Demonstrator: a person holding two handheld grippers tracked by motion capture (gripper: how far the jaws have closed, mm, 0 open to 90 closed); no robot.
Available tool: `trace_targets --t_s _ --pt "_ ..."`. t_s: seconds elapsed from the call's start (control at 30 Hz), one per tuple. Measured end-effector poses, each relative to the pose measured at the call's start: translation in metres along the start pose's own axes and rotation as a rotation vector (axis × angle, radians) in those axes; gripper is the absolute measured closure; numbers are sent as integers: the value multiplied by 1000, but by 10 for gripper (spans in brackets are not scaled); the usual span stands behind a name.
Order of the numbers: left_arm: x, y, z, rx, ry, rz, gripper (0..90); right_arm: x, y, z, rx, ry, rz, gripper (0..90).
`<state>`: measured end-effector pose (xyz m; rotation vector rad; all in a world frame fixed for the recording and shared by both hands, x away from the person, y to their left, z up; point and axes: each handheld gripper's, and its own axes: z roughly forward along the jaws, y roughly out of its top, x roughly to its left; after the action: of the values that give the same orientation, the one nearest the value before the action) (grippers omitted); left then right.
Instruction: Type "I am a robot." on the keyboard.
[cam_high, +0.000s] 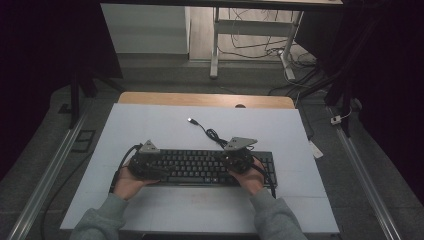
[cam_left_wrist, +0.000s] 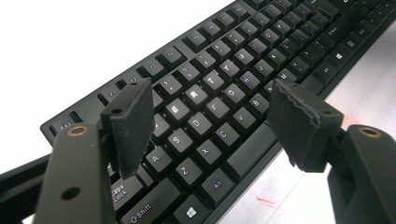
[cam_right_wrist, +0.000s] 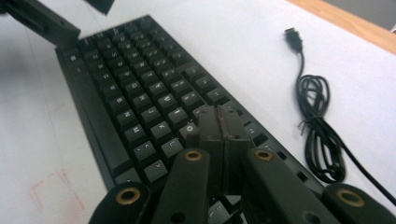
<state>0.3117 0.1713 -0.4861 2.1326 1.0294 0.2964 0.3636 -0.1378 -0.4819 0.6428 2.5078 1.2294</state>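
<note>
Black keyboard (cam_high: 200, 167) lies flat on the white bench (cam_high: 165, 130), just below centre, long side running 9 to 3 o'clock; its cable (cam_high: 212, 134) coils at 12 o'clock of the right half, w/ the USB plug (cam_high: 190, 120) loose on the bench beyond. Left gripper (cam_left_wrist: 210, 116) sits over the keyboard's left end, approx above the E-R-D-F keys; fingers (cam_left_wrist: 133, 121) spread wide apart, nothing between them. Right gripper (cam_right_wrist: 219, 135) sits over the right end; fingers (cam_right_wrist: 208, 130) pressed together, tips down among the keys. A hand (cam_high: 127, 184) holds each gripper from 6 o'clock; grey sleeves (cam_high: 100, 220).
</note>
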Motion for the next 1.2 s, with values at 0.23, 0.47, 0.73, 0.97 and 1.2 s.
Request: trace_targets --t_s 0.23,0.47,0.73,0.97,1.2 --pt "0 1 2 2 0 7 318 2 -3 19 32 25 -11 897" --pt "-2 1 4 14 -1 19 317 4 -4 34 46 32 -15 897" --pt "-4 2 7 23 -1 26 317 5 -5 48 55 41 -10 886" --pt "-4 2 8 29 -3 31 316 7 -4 50 52 42 -17 886" --pt "-5 2 9 31 -4 34 315 8 -4 53 57 40 -17 887"
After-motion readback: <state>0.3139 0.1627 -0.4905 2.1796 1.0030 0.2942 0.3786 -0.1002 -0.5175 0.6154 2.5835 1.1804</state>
